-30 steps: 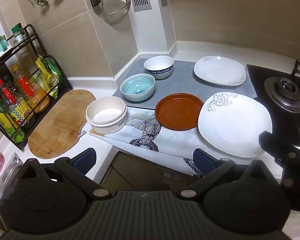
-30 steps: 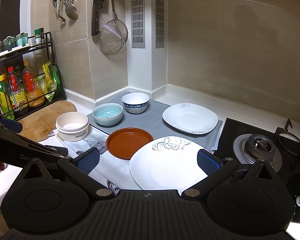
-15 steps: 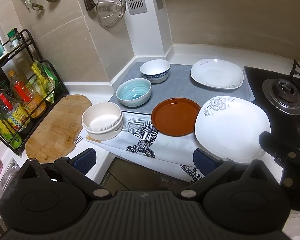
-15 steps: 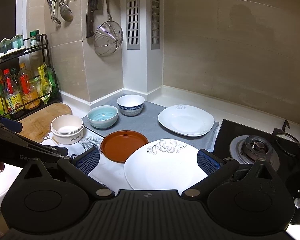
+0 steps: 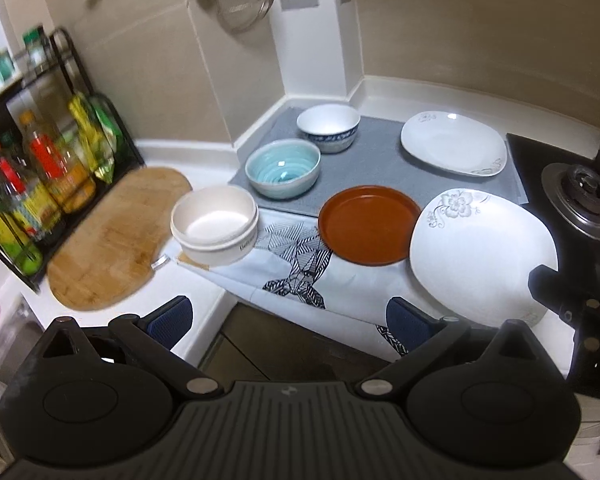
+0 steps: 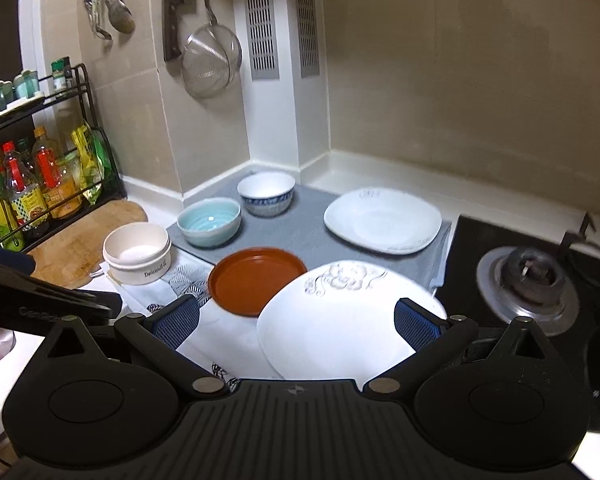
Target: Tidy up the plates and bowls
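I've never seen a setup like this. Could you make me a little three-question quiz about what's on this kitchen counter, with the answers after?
1. How many bowls and how many plates are set out?
2. True or false: the brown plate lies on the grey mat.
3. Which bowl stands nearest the cutting board: A) the blue-patterned bowl, B) the teal bowl, C) the cream bowl?

Key:
1. Three bowls, three plates: brown, the large flowered plate and the smaller white plate.
2. False; it lies mostly on the printed cloth, only its far edge over the mat.
3. C.
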Motion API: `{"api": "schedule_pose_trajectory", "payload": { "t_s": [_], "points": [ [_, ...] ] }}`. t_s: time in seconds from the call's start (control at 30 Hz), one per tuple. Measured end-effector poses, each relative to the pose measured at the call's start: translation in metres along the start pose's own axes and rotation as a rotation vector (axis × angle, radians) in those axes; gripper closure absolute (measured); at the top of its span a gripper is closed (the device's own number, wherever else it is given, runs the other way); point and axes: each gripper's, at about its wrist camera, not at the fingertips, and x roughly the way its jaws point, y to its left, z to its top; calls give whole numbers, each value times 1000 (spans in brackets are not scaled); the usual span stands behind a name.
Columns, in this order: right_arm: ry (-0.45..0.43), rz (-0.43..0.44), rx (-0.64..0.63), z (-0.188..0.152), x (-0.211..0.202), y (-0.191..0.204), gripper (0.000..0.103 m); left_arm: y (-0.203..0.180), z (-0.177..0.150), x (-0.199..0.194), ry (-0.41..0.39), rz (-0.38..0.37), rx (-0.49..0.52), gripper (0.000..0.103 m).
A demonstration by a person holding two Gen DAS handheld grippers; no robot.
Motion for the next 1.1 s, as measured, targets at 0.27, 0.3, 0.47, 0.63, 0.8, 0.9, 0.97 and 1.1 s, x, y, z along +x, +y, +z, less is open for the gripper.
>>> {"api": "schedule_pose_trajectory", "payload": {
  "t_s": [0.27, 0.3, 0.47, 0.63, 0.8, 0.9, 0.97, 1.1],
  "points": [
    [91, -28, 61, 25, 65, 19, 0, 42, 30, 67, 57, -144, -48, 0],
    [103, -31, 63, 30, 74, 22, 0, 47, 36, 78, 61, -166, -54, 0],
    [155, -52, 70, 49, 119, 32, 0, 54, 59, 124, 70, -223, -10, 0],
    [240, -88, 103, 69, 161, 28, 0, 50, 73, 166, 156, -333, 9, 0],
    [282, -96, 40, 84, 196, 17, 0, 45, 77, 198, 231, -411, -53, 0],
    [334, -42, 2, 91, 228, 7, 0, 41, 77, 215, 277, -420, -115, 0],
    [379, 4, -25, 95, 253, 0, 0, 36, 77, 225, 310, -419, -152, 0],
    [470, 84, -39, 96, 296, -12, 1, 25, 75, 242, 378, -409, -166, 2]
  ]
}}
